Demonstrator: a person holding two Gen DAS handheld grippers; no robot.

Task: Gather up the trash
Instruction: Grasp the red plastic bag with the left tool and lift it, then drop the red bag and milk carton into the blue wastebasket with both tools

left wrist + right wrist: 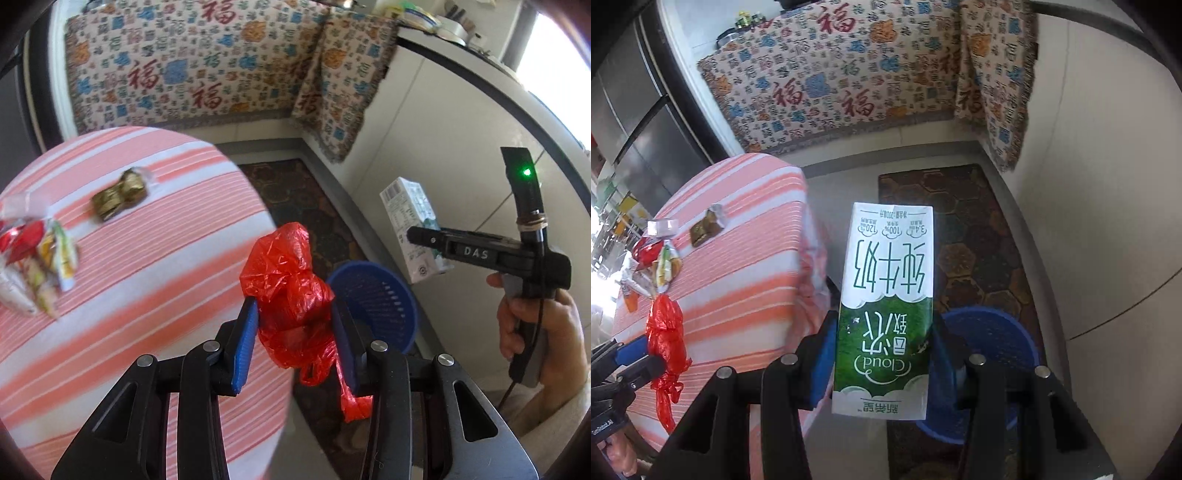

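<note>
My left gripper (pixel 295 317) is shut on a crumpled red plastic bag (pixel 291 291), held past the table's edge with the blue basket (pixel 373 295) on the floor just beyond it. My right gripper (pixel 884 339) is shut on a green and white milk carton (pixel 886 306), held upside down over the blue basket (pixel 990 339). From the left wrist view the right gripper (pixel 417 236) shows at the right with the carton (pixel 410 221) and a hand (pixel 535 332). The left gripper (pixel 646 350) with the red bag (pixel 665 339) appears at the lower left of the right wrist view.
A table under a pink striped cloth (pixel 129 277) carries a gold wrapper (pixel 120 194) and several snack wrappers (pixel 37 266). A patterned cloth (pixel 203 66) drapes the furniture behind. A dark mat (pixel 960 229) covers the floor beside white cabinets (pixel 424 122).
</note>
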